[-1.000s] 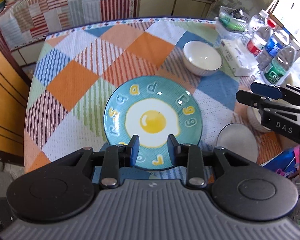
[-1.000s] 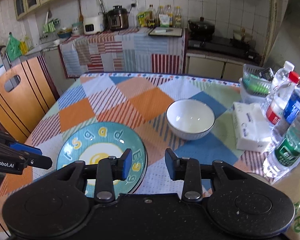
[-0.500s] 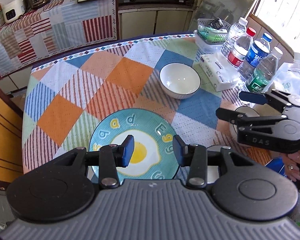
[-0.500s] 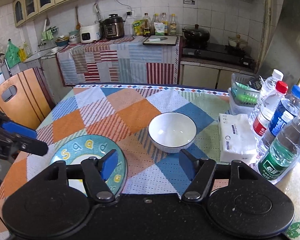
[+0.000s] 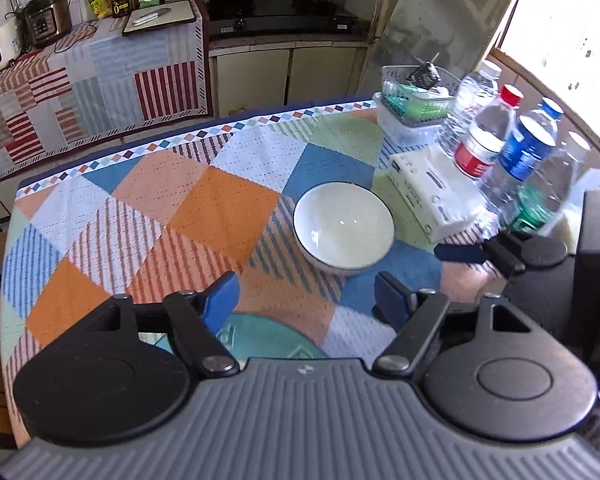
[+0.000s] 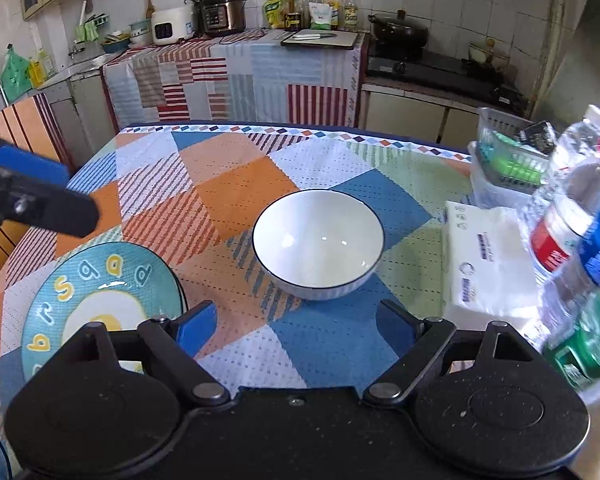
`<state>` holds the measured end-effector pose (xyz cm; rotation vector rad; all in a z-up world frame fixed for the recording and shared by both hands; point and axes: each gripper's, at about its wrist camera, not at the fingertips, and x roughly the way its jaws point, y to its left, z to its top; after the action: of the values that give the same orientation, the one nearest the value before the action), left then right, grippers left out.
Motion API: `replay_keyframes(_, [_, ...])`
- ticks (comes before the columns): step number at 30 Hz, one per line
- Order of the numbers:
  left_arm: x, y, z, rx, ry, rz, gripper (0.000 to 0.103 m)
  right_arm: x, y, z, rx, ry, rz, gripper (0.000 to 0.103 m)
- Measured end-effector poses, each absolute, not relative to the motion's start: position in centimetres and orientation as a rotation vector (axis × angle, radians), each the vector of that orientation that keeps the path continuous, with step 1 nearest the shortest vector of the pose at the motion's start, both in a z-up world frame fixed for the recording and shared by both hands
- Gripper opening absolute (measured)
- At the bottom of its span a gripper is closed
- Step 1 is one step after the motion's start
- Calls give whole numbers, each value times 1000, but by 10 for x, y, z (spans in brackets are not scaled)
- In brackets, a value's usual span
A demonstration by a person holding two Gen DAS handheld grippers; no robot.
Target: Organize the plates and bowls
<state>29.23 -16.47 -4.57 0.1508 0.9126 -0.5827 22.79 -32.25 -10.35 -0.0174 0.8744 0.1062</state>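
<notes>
From my left gripper [image 5: 306, 300] I can see only a sliver of the teal egg plate [image 5: 260, 340]; its near part is cut off behind the gripper body, and the lettering is unreadable there. From my right gripper [image 6: 296, 326] the plate [image 6: 96, 292] shows more, though its near edge is hidden under the gripper's body. The bottles [image 6: 576, 232] at the right are smeared with blur, so their labels are hard to read. The white bowl [image 5: 343, 227] sits upright on the checked tablecloth [image 5: 204, 200], ahead of both grippers and apart from their fingertips; in the right view the bowl [image 6: 318, 242] lies just beyond the gap between my fingers, roughly centred. Both grippers' jaws have just been opening and stand wide with nothing between them. The plate lies left of the bowl, not touching it.
</notes>
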Motion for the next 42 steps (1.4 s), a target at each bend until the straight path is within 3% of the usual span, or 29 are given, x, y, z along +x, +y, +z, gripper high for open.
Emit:
replay_keyframes(6, [337,-191,-89,123,954,-576,76,261,-328,-137,1,914,92,89])
replay_keyframes(14, [384,-207,-151,31,1050,-550,68,288,-335,-167,43,962,110,89])
replay_keyframes(18, [390,-207,-168,18,1055,-546,58,292,-334,-173,21,959,86,89])
replay_keyframes(28, [395,-206,-176,-89,1074,-614,14,304,-331,-175,-5,988,83,88])
replay_keyframes(42, [386,-168,-141,-9,999,-582,13,303,-295,-152,1,938,102,86])
